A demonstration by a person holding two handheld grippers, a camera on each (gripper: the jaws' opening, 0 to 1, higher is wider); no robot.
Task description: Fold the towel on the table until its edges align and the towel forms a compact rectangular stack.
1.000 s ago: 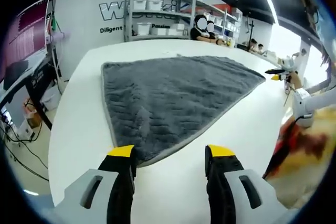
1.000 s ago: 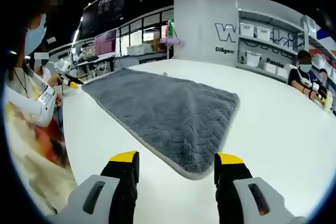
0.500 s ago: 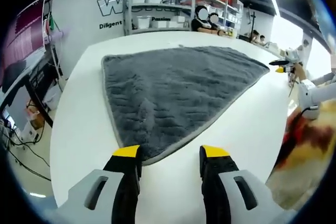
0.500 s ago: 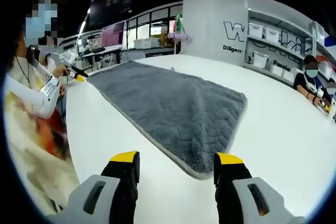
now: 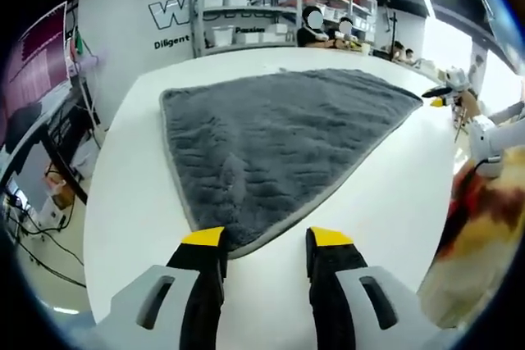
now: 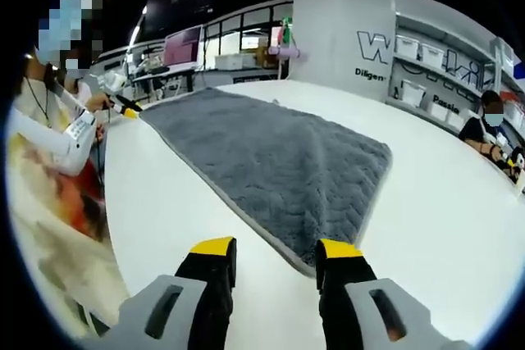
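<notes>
Your grey towel [image 5: 271, 141] lies spread flat on the white table [image 5: 131, 202], unfolded, its pale stitched border showing all round the pile. Your left gripper [image 5: 267, 243] sits low over one near corner of it, the yellow-tipped jaws parted with a clear gap between them; the corner's edge lies in that gap, right at the tips, but the jaws are not closed on the cloth, and whether the tips touch it cannot be told. In the left gripper view the towel fans away from that corner toward the far side of the table, where a shelving rack [image 5: 246, 14] with white bins stands against a wall with large lettering. Your right gripper [image 6: 275, 250] is at the towel's [image 6: 271, 165] other near corner, jaws likewise released and apart, with the pale hem passing between the tips and the table [image 6: 443, 219] bare beside it. In the right gripper view the towel runs off to the upper left, its surface a little rumpled near your jaws. Your white sleeve [image 6: 61, 141] shows at the left of that view, and beyond it your other hand's tool meets the towel's far corner. Seated people [image 6: 492, 125] are at the far right, well apart from the towel.
</notes>
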